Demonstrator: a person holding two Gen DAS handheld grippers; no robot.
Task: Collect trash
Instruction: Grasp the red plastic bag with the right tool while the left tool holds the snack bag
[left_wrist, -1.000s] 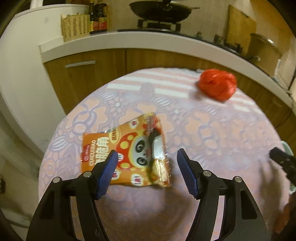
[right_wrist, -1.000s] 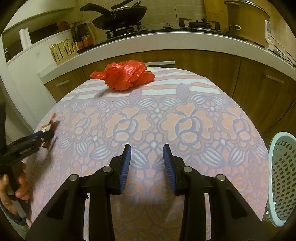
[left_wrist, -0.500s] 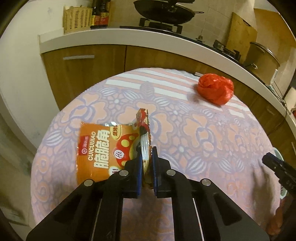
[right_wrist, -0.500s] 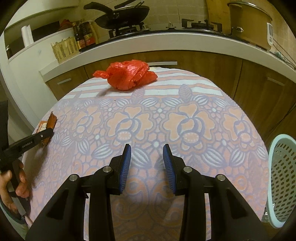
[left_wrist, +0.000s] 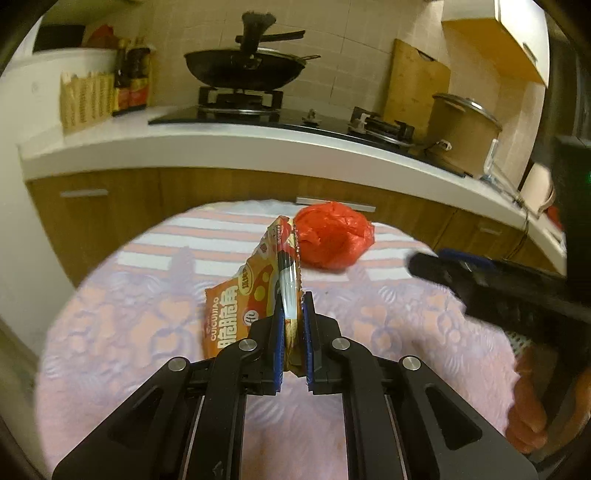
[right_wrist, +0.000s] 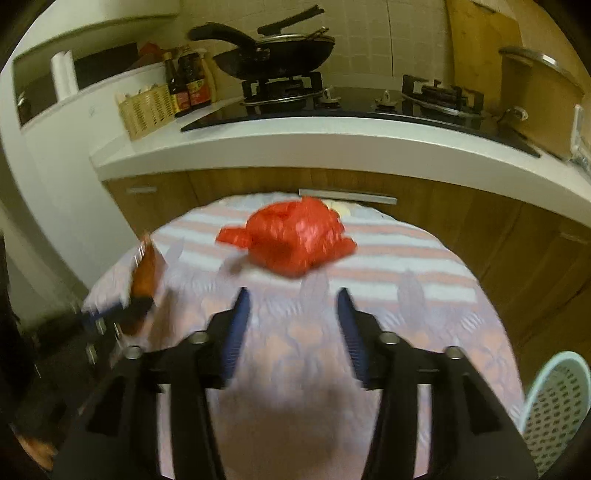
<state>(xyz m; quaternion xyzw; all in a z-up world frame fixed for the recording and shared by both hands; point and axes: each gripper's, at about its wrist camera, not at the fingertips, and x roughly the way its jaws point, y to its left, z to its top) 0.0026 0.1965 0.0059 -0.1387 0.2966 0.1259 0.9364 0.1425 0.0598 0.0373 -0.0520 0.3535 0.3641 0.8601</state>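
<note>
Gripping an orange snack packet (left_wrist: 236, 314) by one edge, the left gripper (left_wrist: 293, 328) has its blue pads pressed tight on the wrapper, which stands on edge above the flowered tablecloth (left_wrist: 110, 332). Print on the packet reads "CUICUIJIAO" beside large white Chinese characters (smaller text is illegible). The right gripper (right_wrist: 293, 332) hangs over the cloth with its jaws opening and nothing between them. A crumpled red plastic bag (right_wrist: 295, 236) lies near the table's far edge, partly hidden by the raised packet in the left view. A pale perforated basket (right_wrist: 557, 402) sits low at right. Behind, a wok (left_wrist: 243, 70) rests on the stove.
</note>
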